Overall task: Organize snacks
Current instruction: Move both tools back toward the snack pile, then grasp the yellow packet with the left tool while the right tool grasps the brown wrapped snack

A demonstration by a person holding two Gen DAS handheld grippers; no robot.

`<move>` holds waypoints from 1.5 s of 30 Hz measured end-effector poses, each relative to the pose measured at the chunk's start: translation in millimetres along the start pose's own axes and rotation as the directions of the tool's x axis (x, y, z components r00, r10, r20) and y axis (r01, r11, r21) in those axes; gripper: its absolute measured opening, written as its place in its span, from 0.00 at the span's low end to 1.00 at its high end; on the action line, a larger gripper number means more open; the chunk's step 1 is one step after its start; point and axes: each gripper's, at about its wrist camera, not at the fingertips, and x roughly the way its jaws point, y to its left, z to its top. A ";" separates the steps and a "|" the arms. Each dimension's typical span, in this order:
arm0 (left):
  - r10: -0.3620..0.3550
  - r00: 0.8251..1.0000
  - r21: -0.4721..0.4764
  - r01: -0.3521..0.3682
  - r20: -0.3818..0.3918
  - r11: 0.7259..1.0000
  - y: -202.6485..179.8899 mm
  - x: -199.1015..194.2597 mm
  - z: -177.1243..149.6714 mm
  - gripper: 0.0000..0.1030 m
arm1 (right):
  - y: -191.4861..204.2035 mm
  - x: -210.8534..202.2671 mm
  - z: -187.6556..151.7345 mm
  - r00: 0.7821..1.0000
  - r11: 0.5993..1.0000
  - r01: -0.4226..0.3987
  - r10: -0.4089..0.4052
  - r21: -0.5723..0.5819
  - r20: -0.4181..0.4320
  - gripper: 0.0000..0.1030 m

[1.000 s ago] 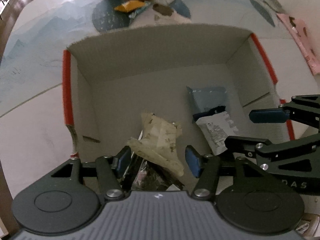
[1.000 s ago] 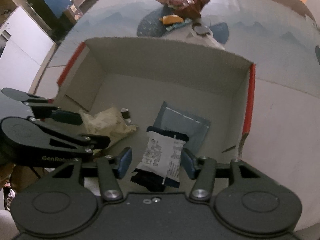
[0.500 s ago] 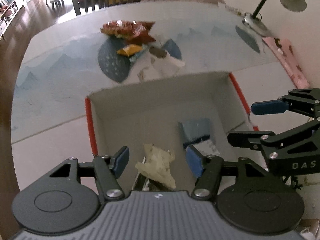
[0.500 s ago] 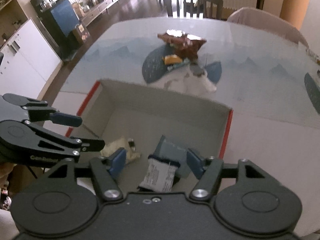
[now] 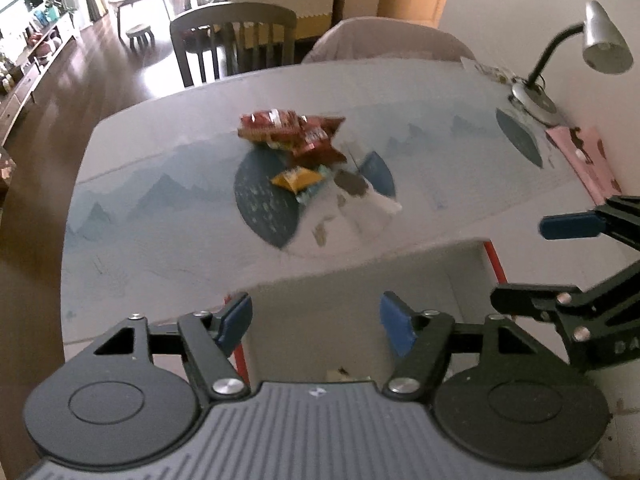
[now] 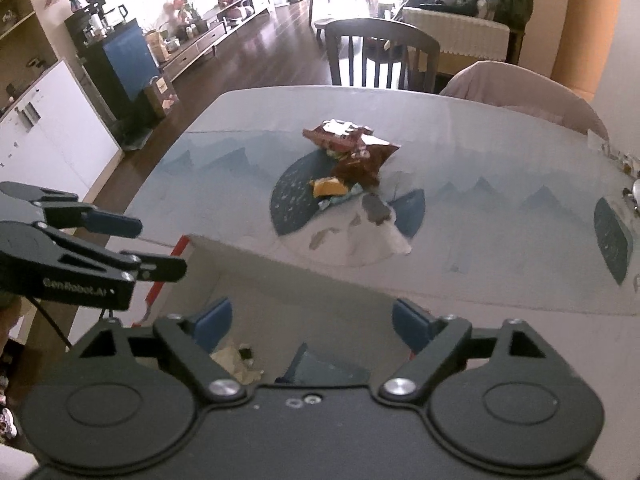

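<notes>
The left claw (image 5: 316, 320) hangs over the near part of a cardboard box (image 5: 452, 264) on the bench (image 5: 160, 240), its jaws opening with nothing between them. To its right the right claw (image 6: 310, 326), likewise empty and with jaws opening, is above the same box. On the box floor lie a pale crumpled wrapper (image 6: 232, 360) at left and a blue-grey packet (image 6: 320, 368) just right of it. Well beyond the box, near the bench's middle, sits a heap of snacks (image 5: 296, 136): red-brown bags with an orange packet (image 5: 296, 179) at their near edge. A desk lamp (image 5: 576, 52) stands at far right.
</notes>
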 end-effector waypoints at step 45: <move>0.015 0.938 -0.374 -0.153 -0.347 0.915 42.9 265.0 154.4 0.78 | -94.4 237.1 100.0 0.975 0.962 -0.034 -0.028 -0.272 -0.222 0.86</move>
